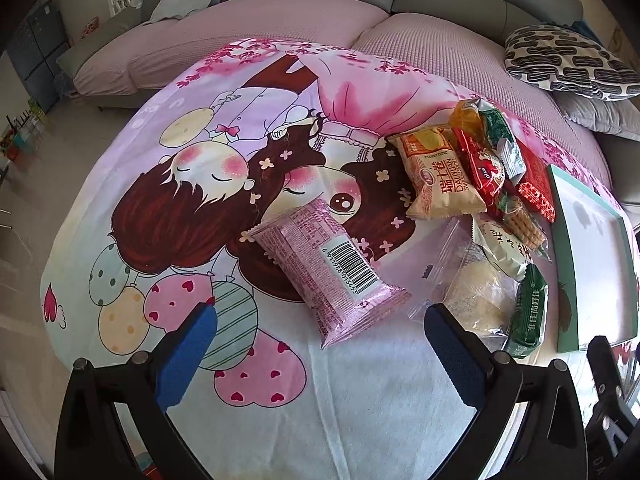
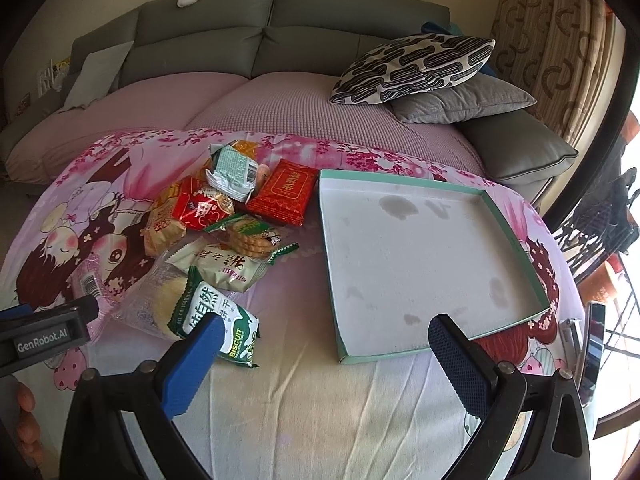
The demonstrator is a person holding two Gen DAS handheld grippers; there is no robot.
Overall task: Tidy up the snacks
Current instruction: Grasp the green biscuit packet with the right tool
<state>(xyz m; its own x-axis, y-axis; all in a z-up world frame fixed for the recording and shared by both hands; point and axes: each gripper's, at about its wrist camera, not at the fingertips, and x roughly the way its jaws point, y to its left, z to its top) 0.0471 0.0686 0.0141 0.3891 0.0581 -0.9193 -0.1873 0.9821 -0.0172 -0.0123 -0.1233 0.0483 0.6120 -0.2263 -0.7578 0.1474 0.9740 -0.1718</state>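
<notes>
A pink snack packet (image 1: 326,270) with a barcode lies on the cartoon-print cloth, just ahead of my open left gripper (image 1: 316,344). To its right is a heap of snacks: a yellow Swiss-roll bag (image 1: 442,176), a red packet (image 1: 482,168), a clear bag (image 1: 468,284) and a green biscuit pack (image 1: 528,312). In the right wrist view the same heap (image 2: 216,220) lies left of a shallow teal-rimmed white box (image 2: 516,232). My right gripper (image 2: 324,348) is open, holding nothing, between the green biscuit pack (image 2: 216,320) and the box's near corner.
A grey sofa with a pink cover (image 2: 256,108) runs behind the table. Patterned and grey cushions (image 2: 416,68) sit at its right end. A phone (image 2: 592,356) lies at the table's right edge. The left gripper's body (image 2: 44,336) shows at the left.
</notes>
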